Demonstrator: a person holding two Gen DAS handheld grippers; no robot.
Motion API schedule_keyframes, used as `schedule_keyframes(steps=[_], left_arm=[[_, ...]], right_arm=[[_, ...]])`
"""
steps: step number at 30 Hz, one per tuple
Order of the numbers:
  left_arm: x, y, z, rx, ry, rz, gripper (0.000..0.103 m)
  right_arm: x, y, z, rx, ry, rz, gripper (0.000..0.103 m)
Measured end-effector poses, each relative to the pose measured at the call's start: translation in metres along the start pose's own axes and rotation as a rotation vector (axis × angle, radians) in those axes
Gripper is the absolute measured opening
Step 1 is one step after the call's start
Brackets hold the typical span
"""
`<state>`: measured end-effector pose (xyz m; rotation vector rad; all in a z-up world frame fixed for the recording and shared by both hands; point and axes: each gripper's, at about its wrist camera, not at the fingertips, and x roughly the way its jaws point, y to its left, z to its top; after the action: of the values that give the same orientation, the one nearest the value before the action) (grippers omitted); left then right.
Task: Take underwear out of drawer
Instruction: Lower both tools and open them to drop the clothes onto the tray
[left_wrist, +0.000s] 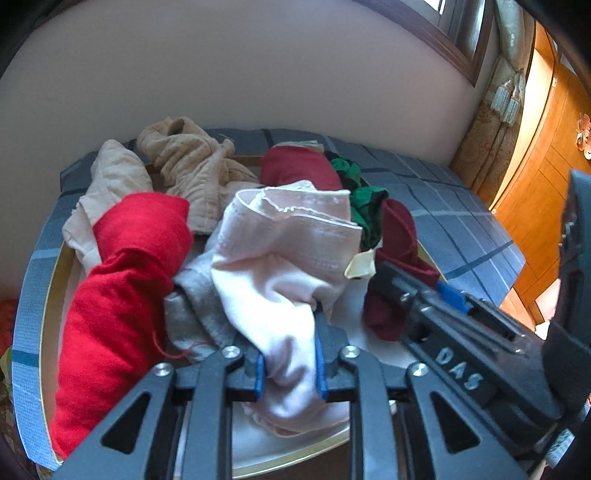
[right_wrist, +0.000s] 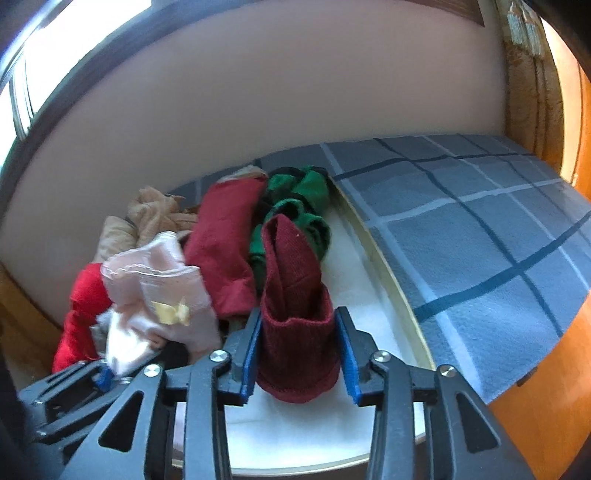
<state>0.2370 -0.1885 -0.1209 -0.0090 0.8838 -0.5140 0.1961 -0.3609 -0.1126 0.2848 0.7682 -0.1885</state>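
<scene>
The open drawer (left_wrist: 55, 280) (right_wrist: 388, 280) has a white lining and holds a heap of clothes. My left gripper (left_wrist: 290, 343) is shut on pale pink underwear (left_wrist: 288, 251) (right_wrist: 155, 273), which is pinched between the blue pads and bulges above and below them. My right gripper (right_wrist: 298, 325) (left_wrist: 406, 288) stands around a folded dark red knit garment (right_wrist: 295, 332) (left_wrist: 395, 236). That garment rests upright on the drawer floor. The left pad touches it and a thin gap shows at the right pad.
Also in the drawer are a bright red garment (left_wrist: 125, 280), beige stockings (left_wrist: 192, 166), a grey piece (left_wrist: 199, 306), a green-and-black piece (right_wrist: 295, 206) and another dark red piece (right_wrist: 225, 243). A blue checked cloth (right_wrist: 461, 240) covers the top to the right. A pale wall stands behind.
</scene>
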Motion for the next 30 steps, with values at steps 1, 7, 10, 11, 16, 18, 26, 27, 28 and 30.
schedule_keyframes(steps=[1,7,10,11,16,18,26,27,28,30], left_arm=[[-0.002,0.001,0.000,0.001,0.000,0.002,0.024],[-0.030,0.000,0.002,0.033,-0.090,0.025,0.076],[-0.047,0.000,0.002,0.051,-0.169,0.071,0.098],[-0.051,0.000,0.001,0.057,-0.188,0.087,0.103],[-0.057,0.003,0.000,0.093,-0.202,0.113,0.103],[-0.055,0.002,-0.001,0.090,-0.188,0.118,0.103],[-0.056,0.013,-0.007,0.058,-0.173,0.163,0.103],[-0.055,0.014,-0.008,0.056,-0.166,0.173,0.103],[-0.054,0.016,-0.009,0.055,-0.161,0.184,0.103],[-0.054,0.018,-0.012,0.057,-0.156,0.201,0.103]], right_arm=[[-0.002,0.000,0.001,0.003,-0.010,0.002,0.041],[-0.043,0.000,0.006,0.012,-0.181,0.054,0.058],[-0.061,0.000,0.005,0.020,-0.249,0.062,0.066],[-0.064,0.000,0.006,0.026,-0.257,0.068,0.066],[-0.064,-0.004,0.005,0.061,-0.250,0.082,0.066],[-0.064,-0.005,0.004,0.071,-0.242,0.084,0.066],[-0.064,-0.007,-0.004,0.093,-0.220,0.074,0.066],[-0.064,-0.007,-0.004,0.091,-0.216,0.073,0.066],[-0.063,-0.007,-0.005,0.089,-0.212,0.071,0.066],[-0.064,-0.007,-0.007,0.088,-0.204,0.066,0.066]])
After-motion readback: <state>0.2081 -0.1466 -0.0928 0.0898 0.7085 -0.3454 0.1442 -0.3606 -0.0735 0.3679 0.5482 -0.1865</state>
